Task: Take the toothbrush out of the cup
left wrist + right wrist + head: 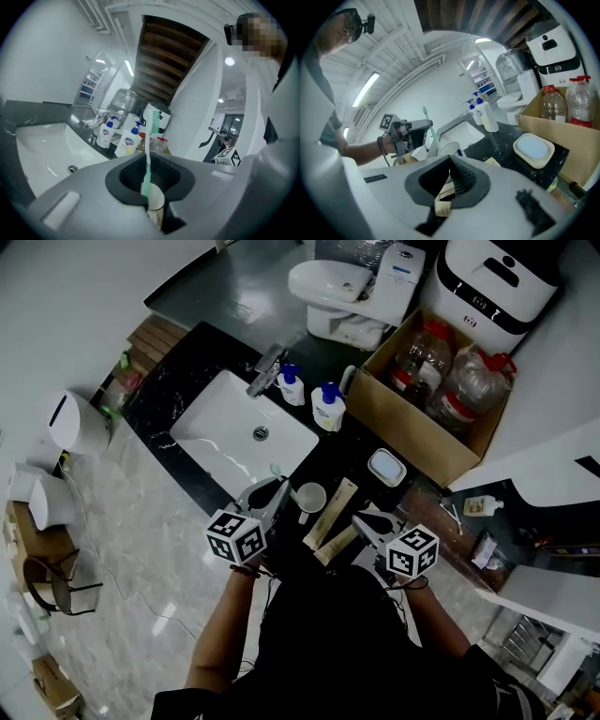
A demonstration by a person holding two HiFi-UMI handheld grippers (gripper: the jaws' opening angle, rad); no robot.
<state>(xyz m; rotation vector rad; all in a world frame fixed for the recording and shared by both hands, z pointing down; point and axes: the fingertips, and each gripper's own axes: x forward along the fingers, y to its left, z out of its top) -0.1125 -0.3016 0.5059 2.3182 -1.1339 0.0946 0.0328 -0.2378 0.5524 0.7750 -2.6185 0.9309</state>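
Observation:
A green-and-white toothbrush (148, 150) stands upright between the jaws of my left gripper (147, 187), which is shut on its handle. Its bristle head (276, 468) points up. Just below it is the white cup (157, 204); the jaws hide the handle's lower end, so I cannot tell whether it is clear of the rim. In the head view the left gripper (277, 491) hovers just left of the cup (310, 496) on the black counter. My right gripper (361, 521) is shut on a flat tan box (443, 197) right of the cup (449, 149).
A white sink basin (225, 427) with a faucet (265, 369) lies beyond the cup, two soap bottles (328, 407) beside it. Another tan box (330, 512) and a soap dish (385, 468) sit on the counter. A cardboard box (394, 423) holds plastic bottles. A toilet (342, 292) is behind.

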